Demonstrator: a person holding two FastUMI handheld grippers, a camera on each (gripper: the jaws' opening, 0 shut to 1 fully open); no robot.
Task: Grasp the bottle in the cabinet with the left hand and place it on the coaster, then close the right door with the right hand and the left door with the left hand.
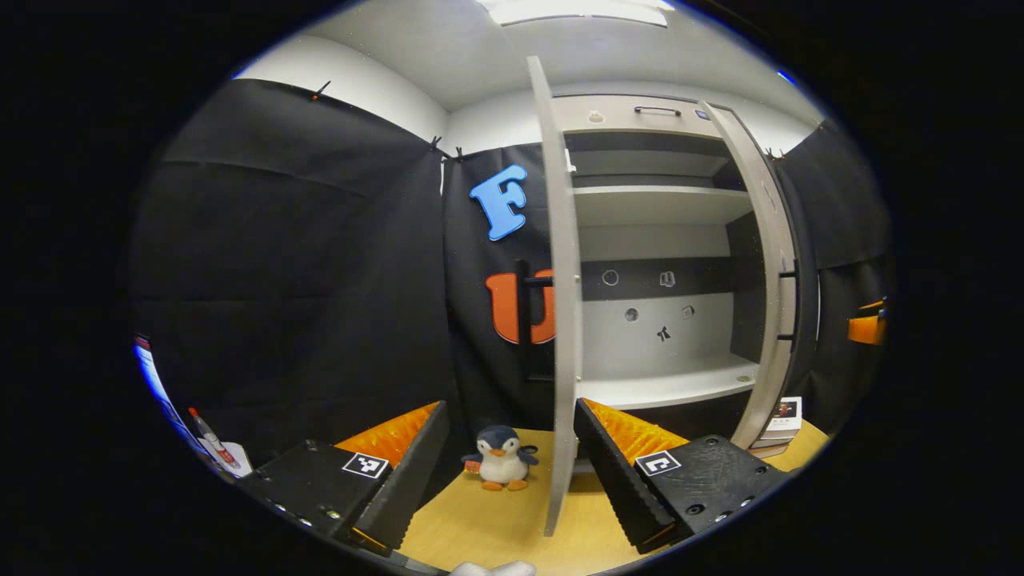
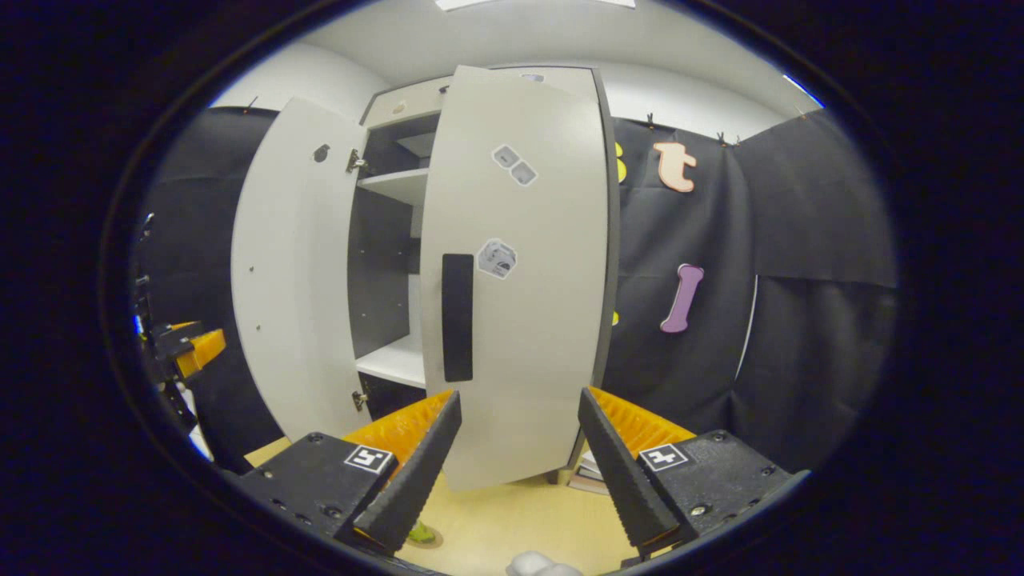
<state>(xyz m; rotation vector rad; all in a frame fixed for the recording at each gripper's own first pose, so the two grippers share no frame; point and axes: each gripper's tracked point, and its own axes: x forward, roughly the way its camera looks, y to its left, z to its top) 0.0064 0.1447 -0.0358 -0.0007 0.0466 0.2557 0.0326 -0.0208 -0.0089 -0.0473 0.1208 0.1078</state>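
Note:
The grey cabinet (image 1: 664, 216) stands with both doors swung out, and the shelves (image 1: 668, 388) I see carry no bottle. Its left door (image 1: 562, 320) faces me edge-on, running down between the fingers of my open left gripper (image 1: 510, 412), close to the right-hand one. The right door (image 1: 770, 280) hangs open farther right. In the right gripper view that right door (image 2: 520, 280), with its dark handle (image 2: 458, 318), is straight ahead of my open right gripper (image 2: 520, 398). A small green thing on a round mat (image 2: 422, 534) lies low by the left finger; I cannot tell what it is.
A penguin plush (image 1: 500, 458) sits on the wooden tabletop (image 1: 480, 520) left of the left door. Stacked books (image 1: 780, 420) lie under the right door. A red-capped marker (image 1: 210, 438) lies at the far left. Black cloth walls close in on both sides.

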